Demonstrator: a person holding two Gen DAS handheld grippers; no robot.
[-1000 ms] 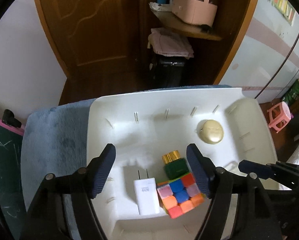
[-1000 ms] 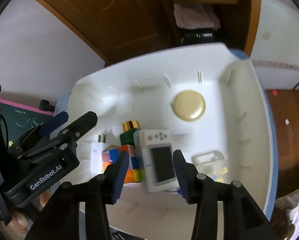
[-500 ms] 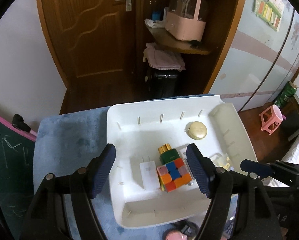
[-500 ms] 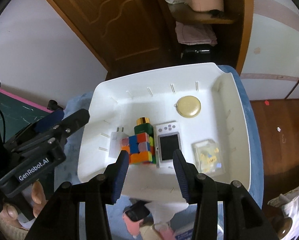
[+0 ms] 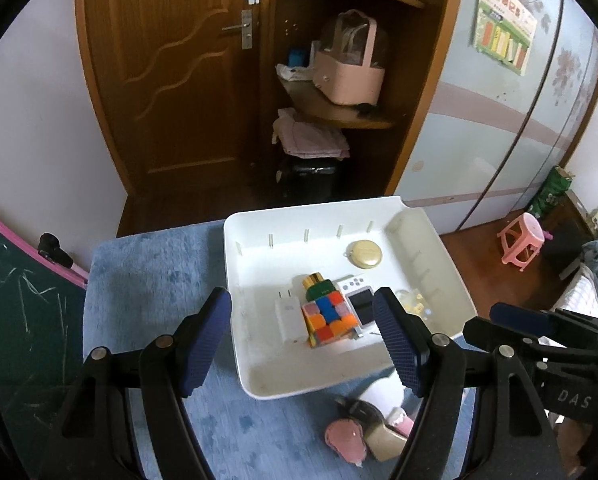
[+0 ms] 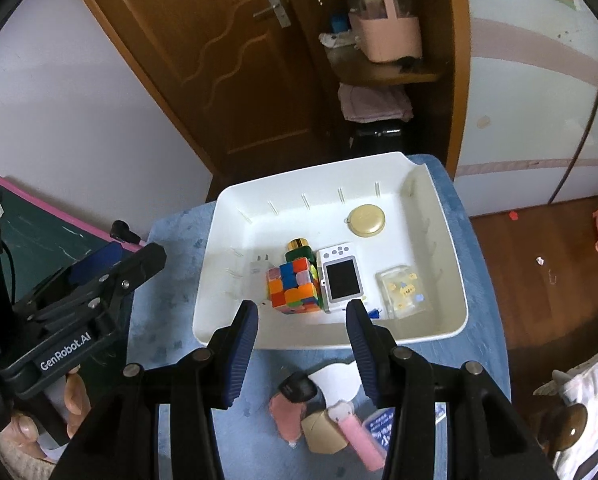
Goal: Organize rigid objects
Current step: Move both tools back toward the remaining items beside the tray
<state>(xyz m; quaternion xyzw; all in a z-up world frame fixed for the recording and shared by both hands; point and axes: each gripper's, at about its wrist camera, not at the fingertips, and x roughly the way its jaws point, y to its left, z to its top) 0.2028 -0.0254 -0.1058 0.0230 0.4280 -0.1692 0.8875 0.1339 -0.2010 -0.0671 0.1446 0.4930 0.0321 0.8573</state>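
A white tray (image 5: 259, 376) (image 6: 235, 200) sits on a blue mat. In it are a colour cube (image 5: 329, 318) (image 6: 293, 286), a white charger (image 5: 287, 318) (image 6: 259, 265), a green bottle with a gold cap (image 5: 318, 286) (image 6: 298, 251), a small white camera (image 5: 359, 300) (image 6: 341, 278), a clear case (image 6: 401, 290) and a round gold compact (image 5: 365, 254) (image 6: 366, 220). My left gripper (image 5: 301, 344) is open and empty, held above the tray's near edge. My right gripper (image 6: 302, 346) is open and empty, also above the near edge.
Several small items lie on the mat before the tray: a pink pad (image 5: 345, 438) (image 6: 285, 414), a beige box (image 6: 323, 432), a white card (image 6: 337, 380) and a pink stick (image 6: 359, 438). A chalkboard (image 5: 15, 300) stands at left. A wooden door and shelves stand behind.
Both grippers have pulled back and up from the tray, so it looks smaller. The right gripper has let go of the white camera, which now lies in the tray.
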